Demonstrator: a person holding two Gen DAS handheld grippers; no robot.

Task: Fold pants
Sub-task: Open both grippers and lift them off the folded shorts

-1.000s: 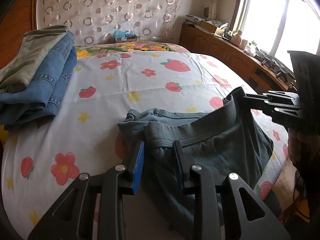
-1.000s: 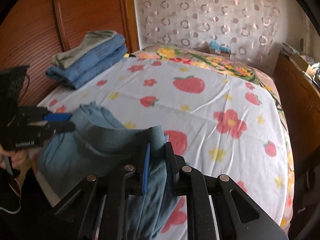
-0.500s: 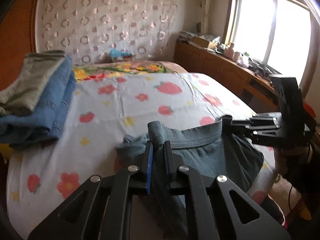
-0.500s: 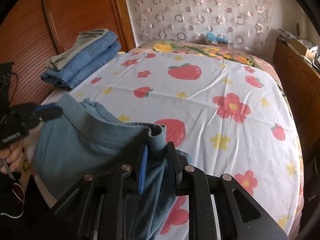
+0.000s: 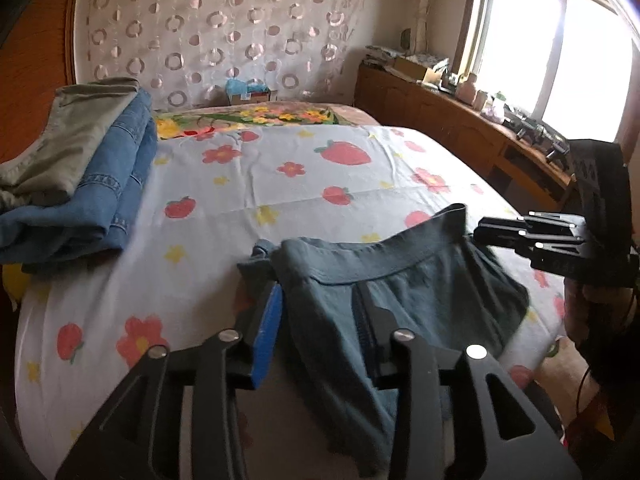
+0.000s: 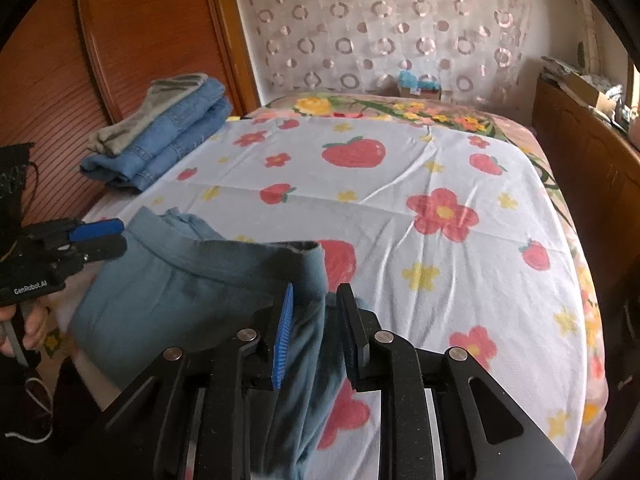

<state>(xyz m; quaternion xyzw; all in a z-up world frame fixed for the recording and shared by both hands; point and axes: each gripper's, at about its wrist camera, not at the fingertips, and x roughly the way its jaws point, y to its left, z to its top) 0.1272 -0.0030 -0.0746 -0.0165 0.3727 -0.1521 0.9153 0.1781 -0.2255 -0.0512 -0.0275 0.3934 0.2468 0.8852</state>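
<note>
Soft teal pants (image 5: 400,292) lie rumpled on smooth printed sheet (image 5: 248,184).

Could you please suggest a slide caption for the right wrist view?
Right tongs opening around the waistband of teal pants on a flowered bedsheet, folded jeans stacked behind.
</note>
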